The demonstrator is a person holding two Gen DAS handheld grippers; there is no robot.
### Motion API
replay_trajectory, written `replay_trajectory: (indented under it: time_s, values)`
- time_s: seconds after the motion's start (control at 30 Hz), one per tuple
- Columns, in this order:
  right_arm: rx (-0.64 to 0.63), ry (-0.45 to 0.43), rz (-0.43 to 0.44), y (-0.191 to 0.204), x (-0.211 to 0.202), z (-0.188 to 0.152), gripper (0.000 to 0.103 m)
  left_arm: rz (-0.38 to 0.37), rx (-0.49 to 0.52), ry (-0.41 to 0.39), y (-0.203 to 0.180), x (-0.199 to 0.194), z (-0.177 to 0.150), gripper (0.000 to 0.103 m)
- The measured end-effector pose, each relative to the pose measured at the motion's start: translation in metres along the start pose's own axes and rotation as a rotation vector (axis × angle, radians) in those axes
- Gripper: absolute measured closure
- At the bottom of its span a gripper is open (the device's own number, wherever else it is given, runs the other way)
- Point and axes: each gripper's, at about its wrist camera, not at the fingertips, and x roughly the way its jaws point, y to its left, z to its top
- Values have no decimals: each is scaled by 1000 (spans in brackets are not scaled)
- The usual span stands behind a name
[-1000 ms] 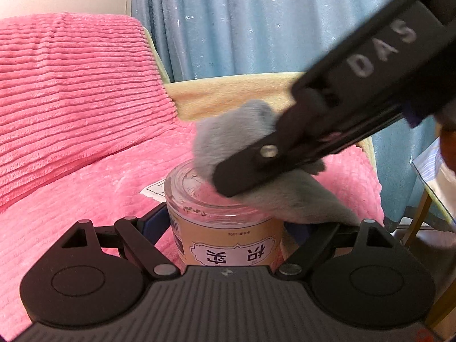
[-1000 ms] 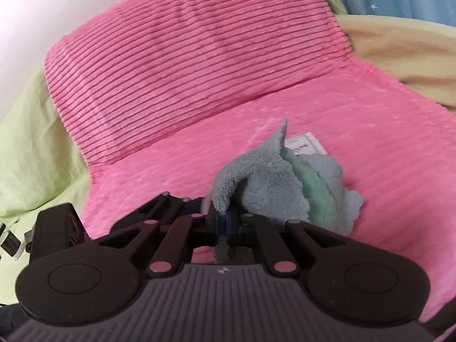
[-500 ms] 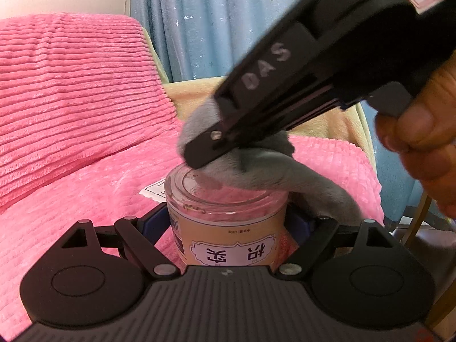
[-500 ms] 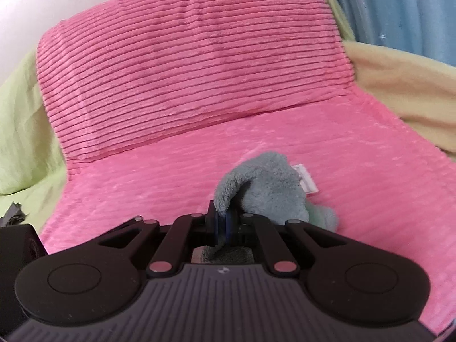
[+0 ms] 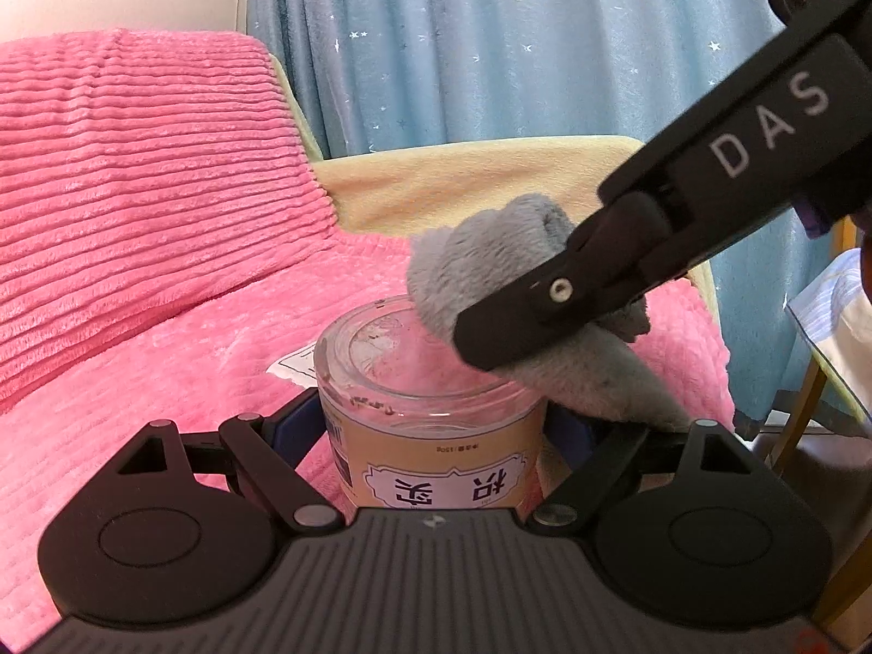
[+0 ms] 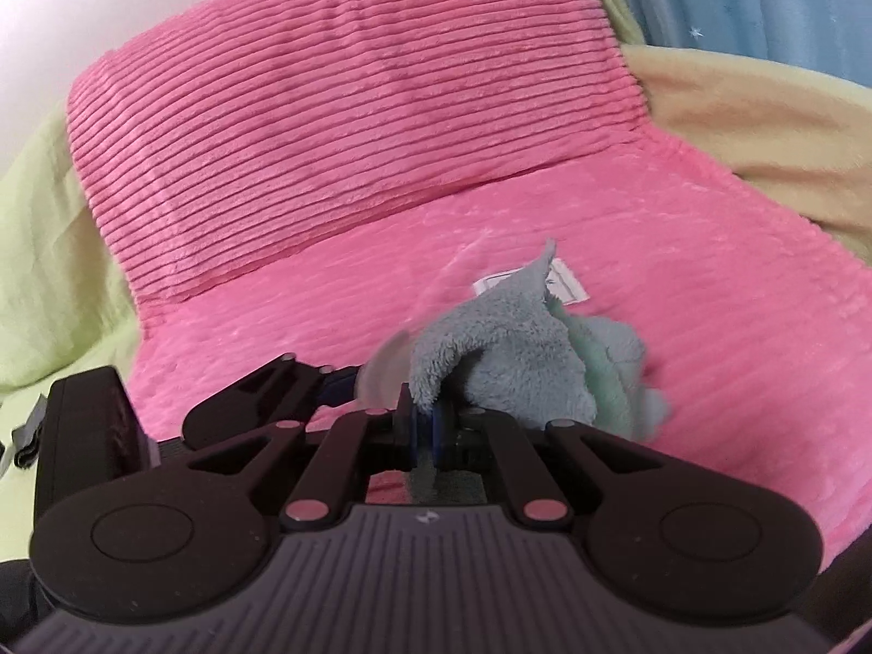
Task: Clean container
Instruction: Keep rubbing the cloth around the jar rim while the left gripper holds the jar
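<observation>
Pink ribbed cushion (image 5: 136, 174) at left, matching pink seat cover (image 6: 681, 272) beneath, blue starred curtain (image 5: 490, 43) behind. Left gripper (image 5: 430, 430) centre, jaws closed around glass jar (image 5: 430, 409); jar upright, open-mouthed, label facing camera. White tag (image 5: 291, 368) on cover just behind jar. Right gripper (image 6: 425, 428) reaching in from right, jaws pinched narrow on grey cloth (image 5: 490, 267); cloth bunched against jar's right rim.
</observation>
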Motion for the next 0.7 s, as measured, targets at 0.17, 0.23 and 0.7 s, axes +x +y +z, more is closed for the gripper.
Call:
replay_trajectory:
  time_s: [0.17,0.23,0.7]
  values:
    - [-2,-8,-9,-5,5,5,101,3,-1,2,0,1,0,18]
    - [-2,-11,-12,-7,7,7,101,3,1,2,0,0,0,18]
    - [-7,-32,-37,-21,20,20,101,4,3,-2,-20,-6,0,18]
